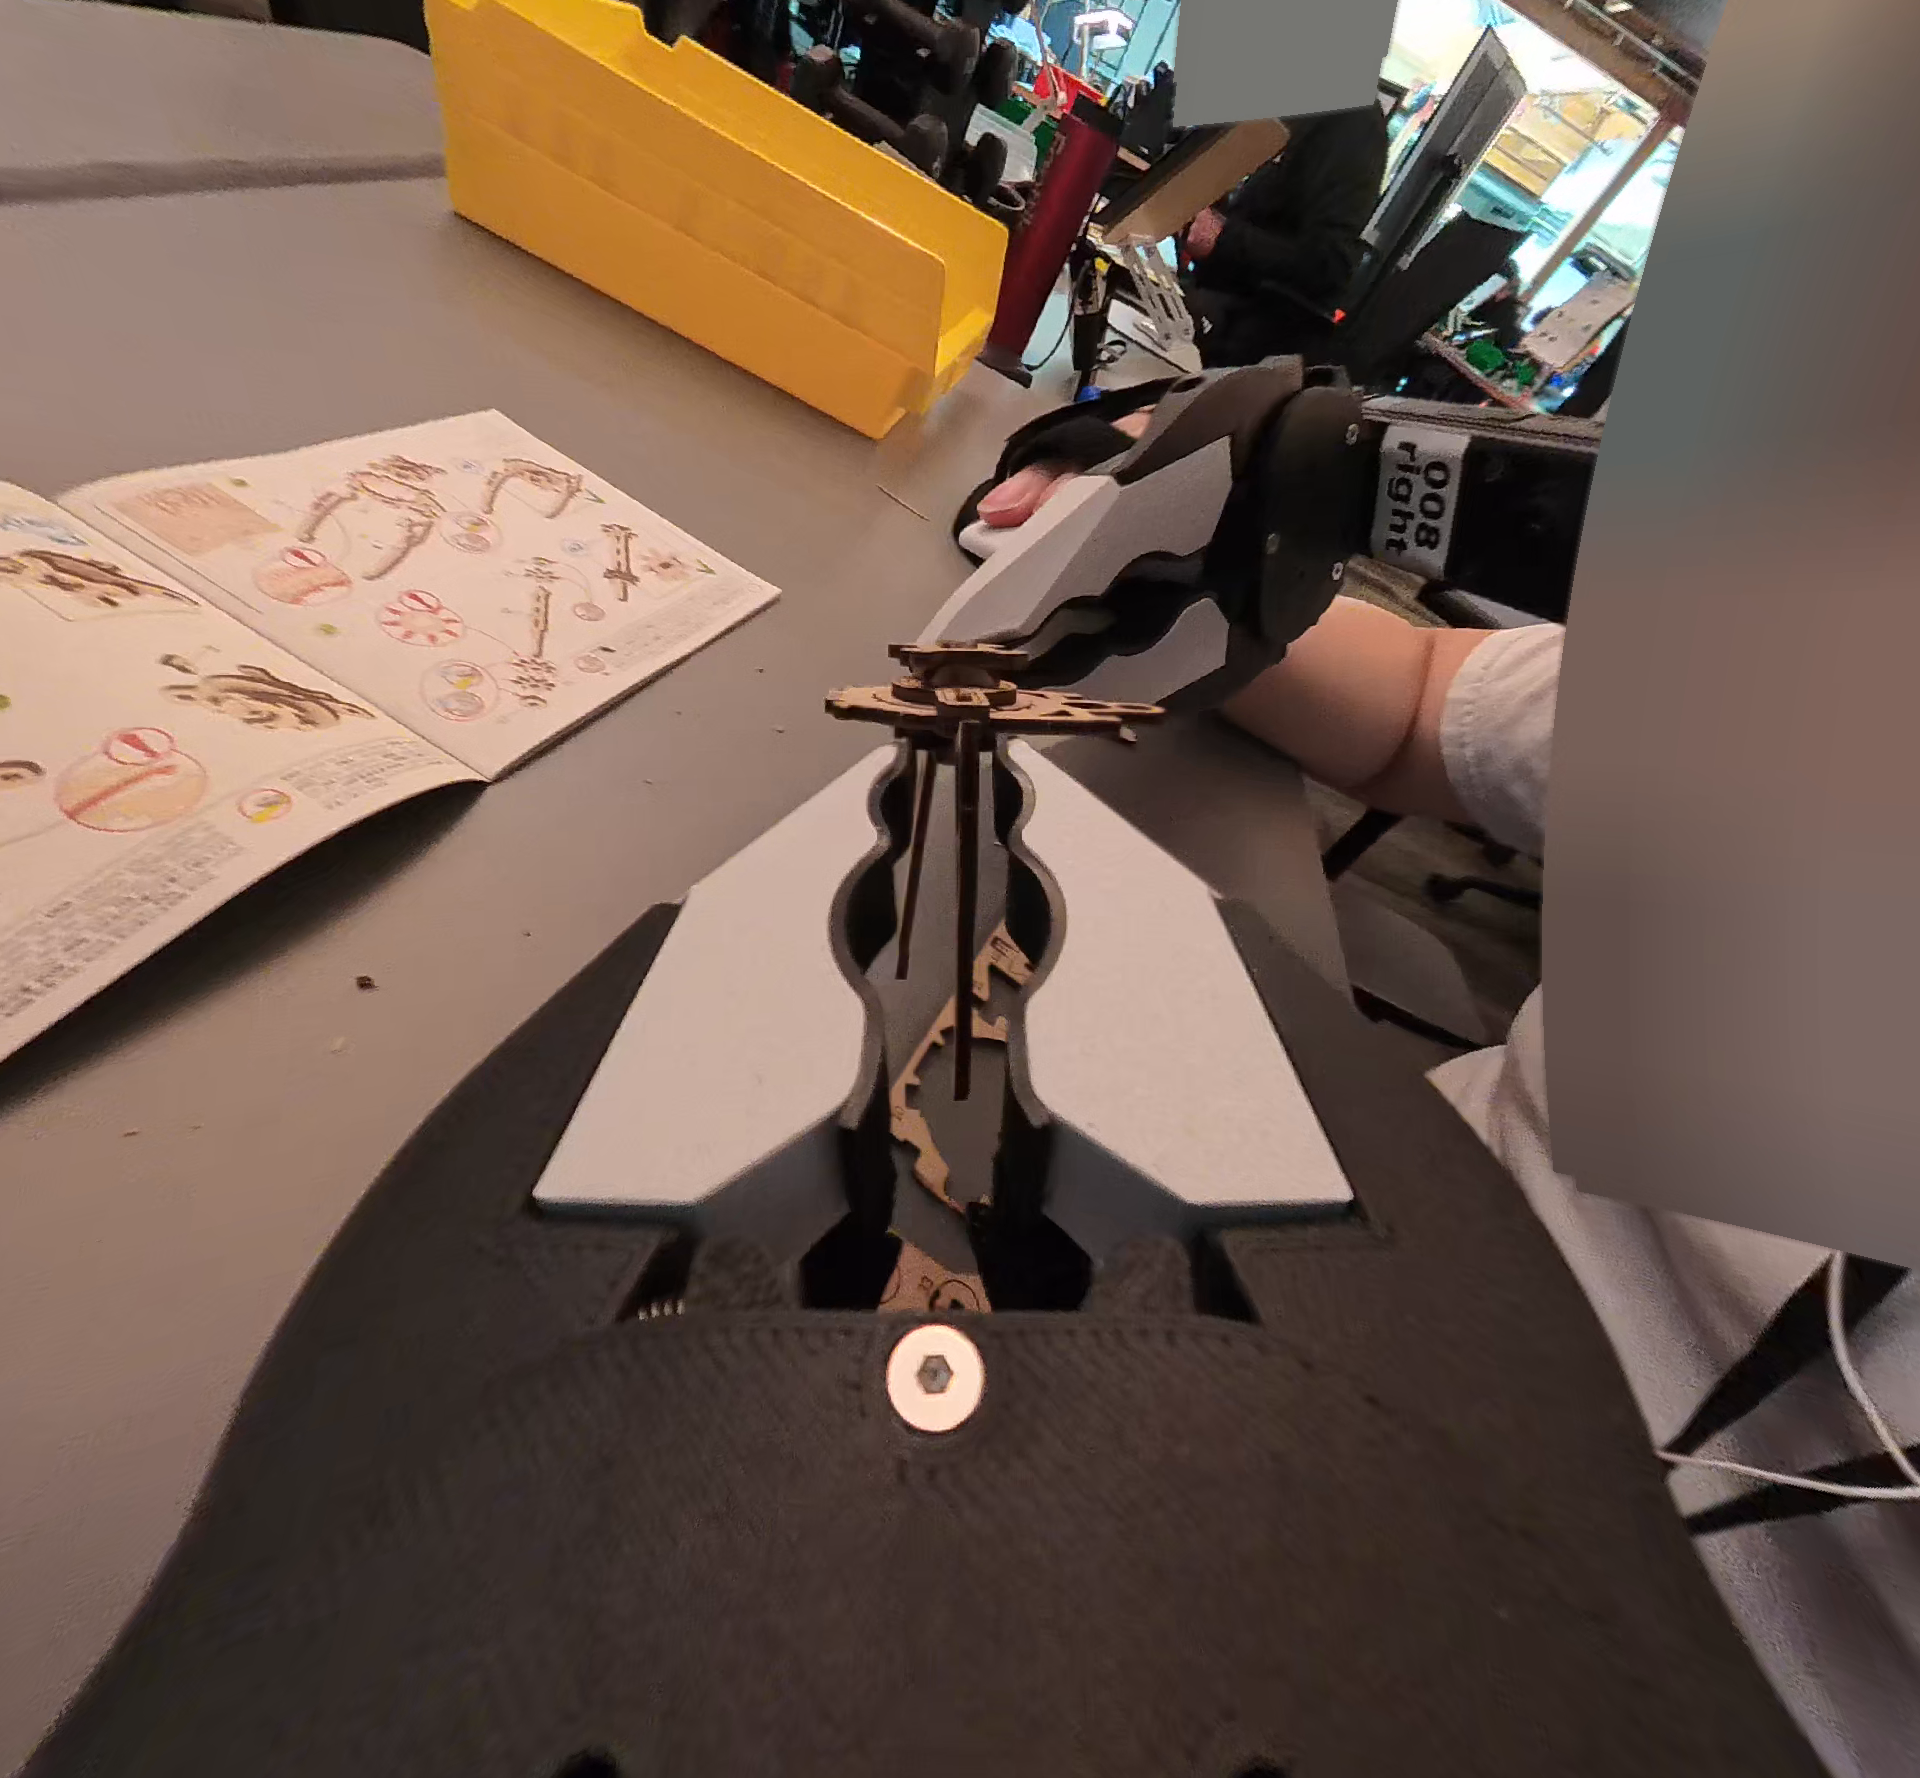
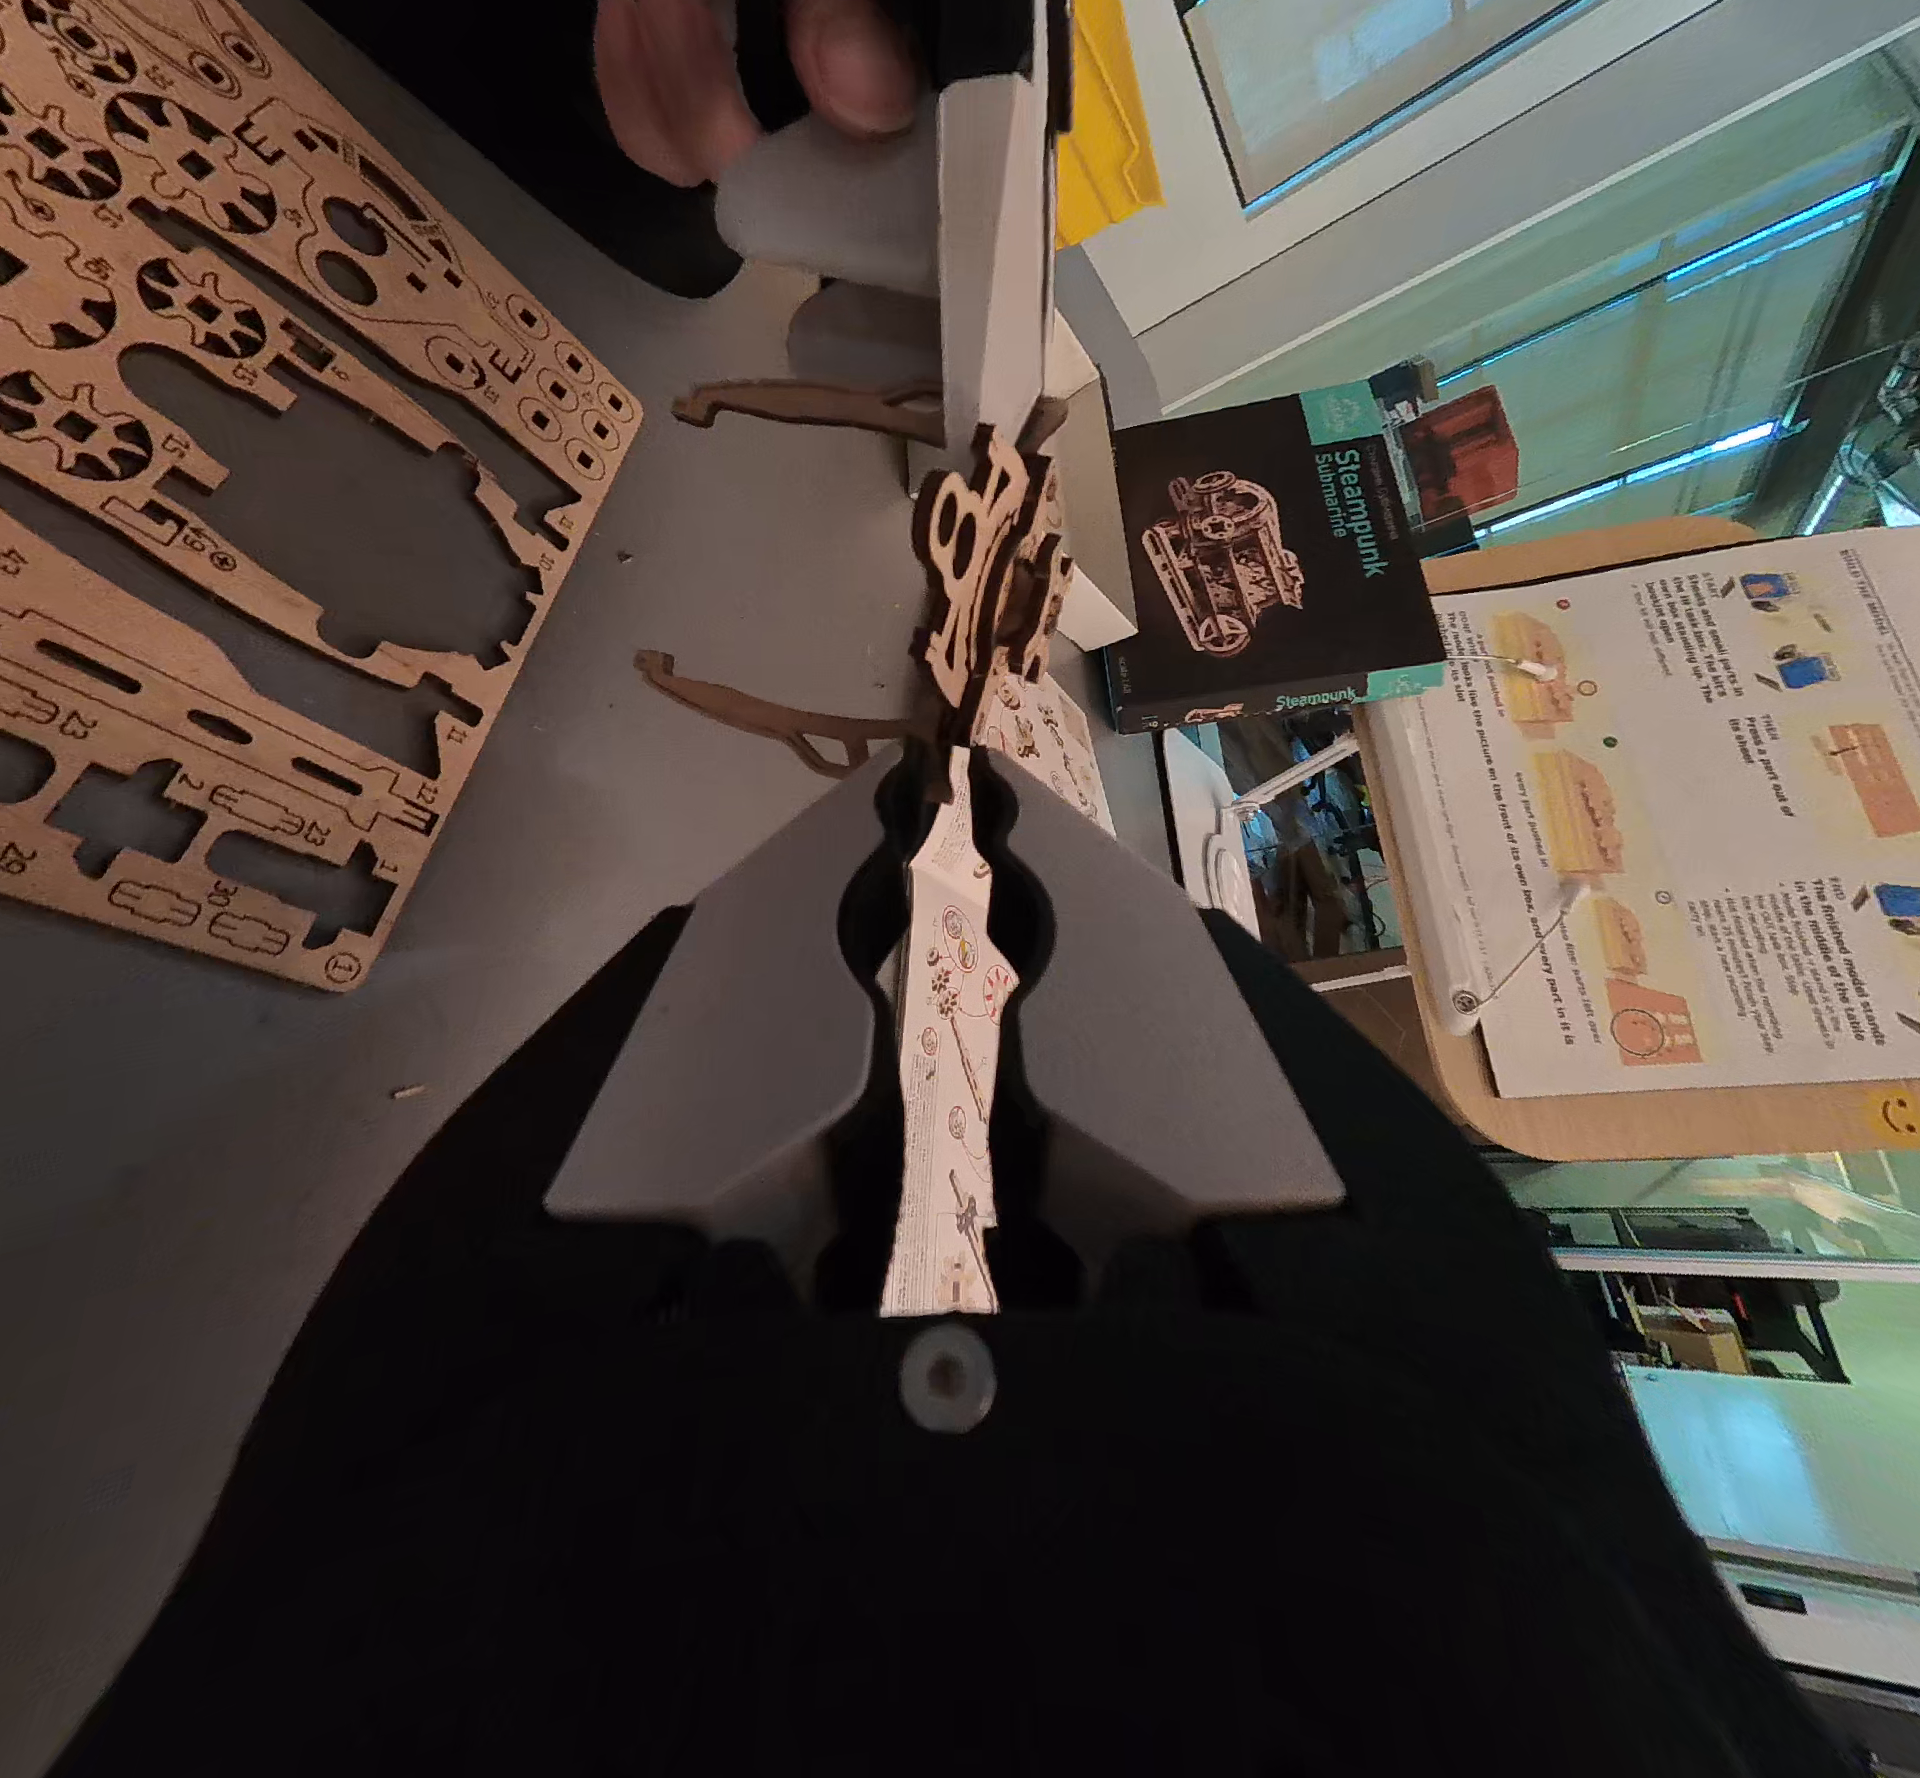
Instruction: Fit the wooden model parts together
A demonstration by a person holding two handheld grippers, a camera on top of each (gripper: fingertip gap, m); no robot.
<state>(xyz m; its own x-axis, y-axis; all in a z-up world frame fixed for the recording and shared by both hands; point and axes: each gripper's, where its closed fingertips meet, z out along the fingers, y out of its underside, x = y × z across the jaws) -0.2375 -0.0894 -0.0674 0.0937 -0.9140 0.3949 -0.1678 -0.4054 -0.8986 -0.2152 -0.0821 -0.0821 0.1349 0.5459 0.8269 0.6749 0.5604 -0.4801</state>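
A small wooden model assembly [image 1: 987, 702] hangs above the grey table, with a flat toothed top and two thin dark arms [image 1: 961, 897] pointing down. My left gripper [image 1: 940, 757] is shut on it at the top of the arms. My right gripper [image 1: 951, 639] comes in from the right and is shut on a small wooden part [image 1: 951, 658] lying on top of the assembly. In the right wrist view the right gripper [image 2: 951, 762] pinches that light cut-out part [image 2: 982, 575]. The left gripper's grey finger [image 2: 992, 274] reaches in from above, and the two arms [image 2: 790, 403] stick out to the left.
An open instruction booklet [image 1: 312, 648] lies at the left and a yellow bin [image 1: 707, 190] behind it. A punched-out wooden sheet [image 2: 208, 481], the kit box [image 2: 1268, 565] and an instruction board [image 2: 1662, 793] surround the work spot. A loose toothed wooden part [image 1: 930, 1105] lies below my left gripper.
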